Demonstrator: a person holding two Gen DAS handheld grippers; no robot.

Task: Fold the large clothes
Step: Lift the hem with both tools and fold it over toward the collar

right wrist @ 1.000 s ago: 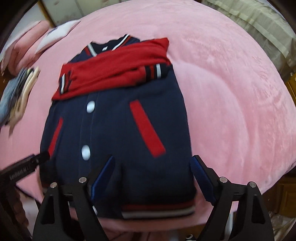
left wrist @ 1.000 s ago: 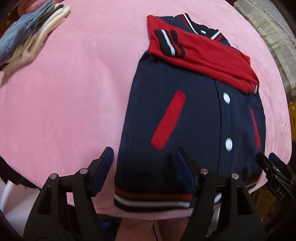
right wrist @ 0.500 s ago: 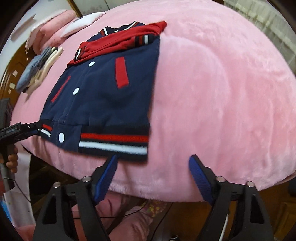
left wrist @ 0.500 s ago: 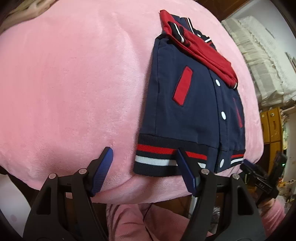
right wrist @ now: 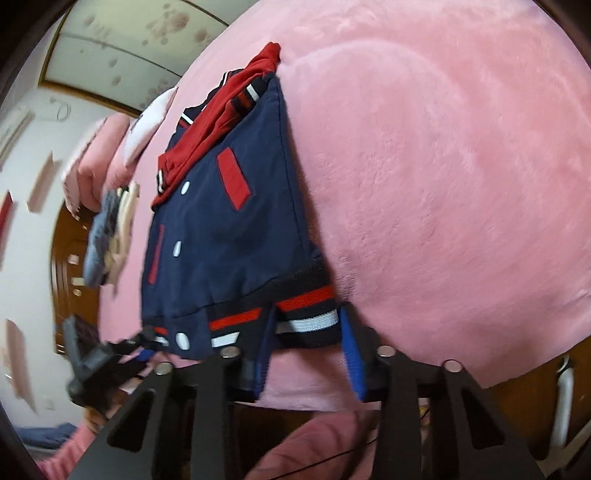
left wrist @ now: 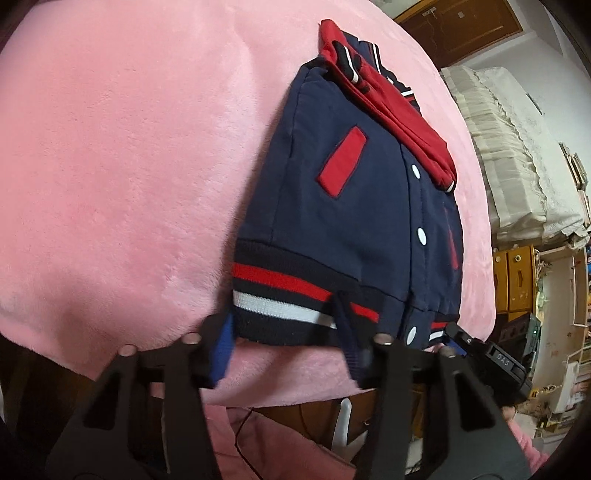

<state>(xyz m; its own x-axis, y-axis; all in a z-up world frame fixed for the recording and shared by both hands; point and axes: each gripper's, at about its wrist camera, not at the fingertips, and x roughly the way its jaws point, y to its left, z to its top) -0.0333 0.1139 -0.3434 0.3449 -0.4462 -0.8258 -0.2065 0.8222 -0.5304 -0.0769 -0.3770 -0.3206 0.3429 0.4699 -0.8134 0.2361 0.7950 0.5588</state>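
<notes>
A navy varsity jacket (left wrist: 354, 229) with red pocket trims, white snaps and red sleeves folded across its chest lies on the pink plush bed (left wrist: 129, 166). Its striped hem hangs at the near edge. My left gripper (left wrist: 284, 336) is open, its blue-padded fingers straddling the hem's left corner. In the right wrist view the jacket (right wrist: 229, 229) lies left of centre, and my right gripper (right wrist: 310, 343) is open around the hem's right corner. Each gripper shows in the other's view, the right one (left wrist: 476, 350) and the left one (right wrist: 107, 354).
A stack of folded clothes (right wrist: 107, 236) and pink pillows (right wrist: 96, 166) lie at the bed's far left. A white covered bed (left wrist: 513, 155) and yellow drawers (left wrist: 517, 277) stand to the right. Wooden doors (left wrist: 458, 26) are behind.
Both grippers have dropped low and moved in to the bed's near edge, each now straddling a corner of the jacket's striped hem. The jacket itself has not moved.
</notes>
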